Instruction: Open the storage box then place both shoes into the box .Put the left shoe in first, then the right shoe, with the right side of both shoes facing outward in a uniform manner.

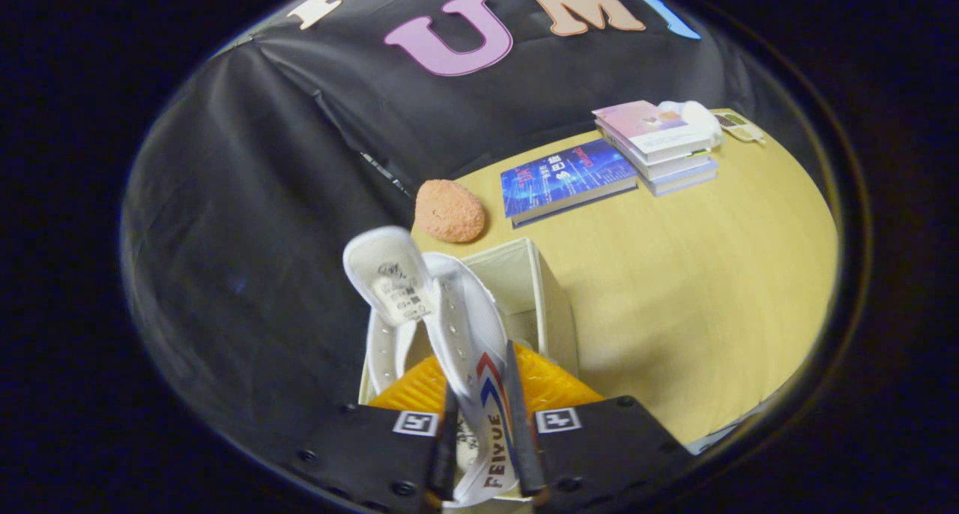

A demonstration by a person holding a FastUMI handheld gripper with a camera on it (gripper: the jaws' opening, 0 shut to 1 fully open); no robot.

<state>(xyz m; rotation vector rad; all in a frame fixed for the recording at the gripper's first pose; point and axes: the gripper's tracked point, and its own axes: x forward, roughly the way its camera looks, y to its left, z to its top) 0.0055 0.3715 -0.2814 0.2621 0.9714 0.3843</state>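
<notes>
Gripper: both fingers clamped on the side wall of a white shoe, held nearest, its tongue standing up and its orange insole showing between them. Storage box: pale fabric, open-topped, directly beneath and just beyond the shoe, on the yellow worktop. Farther back: a pink stone-like lump left, a blue book centre, a book stack far right.

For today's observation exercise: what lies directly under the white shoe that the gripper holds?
Under the white shoe, pinched by the gripper, sits the open storage box, showing an orange sole inside. The shoe covers the rest of the box's interior.
</notes>
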